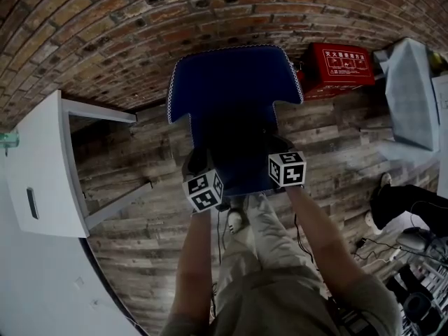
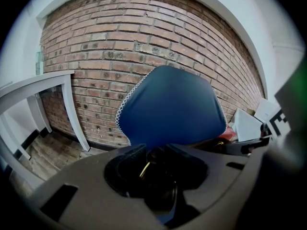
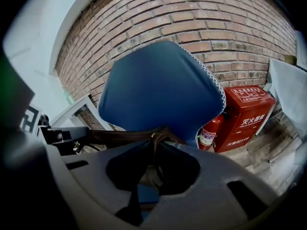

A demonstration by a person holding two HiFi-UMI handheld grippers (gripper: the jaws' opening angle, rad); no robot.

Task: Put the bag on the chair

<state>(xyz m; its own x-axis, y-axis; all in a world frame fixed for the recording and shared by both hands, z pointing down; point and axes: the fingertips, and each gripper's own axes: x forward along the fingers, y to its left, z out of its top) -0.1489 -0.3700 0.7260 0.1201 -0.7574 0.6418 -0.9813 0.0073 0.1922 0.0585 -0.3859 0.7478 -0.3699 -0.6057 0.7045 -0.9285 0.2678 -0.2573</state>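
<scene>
A blue chair (image 1: pixel 234 75) stands against the brick wall, its seat toward me. A dark bag (image 1: pixel 234 142) hangs just over the seat, between my two grippers. My left gripper (image 1: pixel 197 165) is at the bag's left side. In the left gripper view the left gripper (image 2: pixel 156 150) is shut on a dark part of the bag with a gold ring (image 2: pixel 144 169). My right gripper (image 1: pixel 278 149) is at the bag's right side. In the right gripper view the right gripper (image 3: pixel 156 140) is shut on the bag's brown strap (image 3: pixel 120 137). The chair back (image 3: pixel 158 85) rises behind it.
A red fire-equipment box (image 1: pixel 336 67) and a red extinguisher (image 3: pixel 209 133) stand right of the chair. A white table frame (image 1: pixel 49 166) stands to the left. A grey board (image 1: pixel 409 93) leans at the far right, with cables and gear (image 1: pixel 420 257) below it.
</scene>
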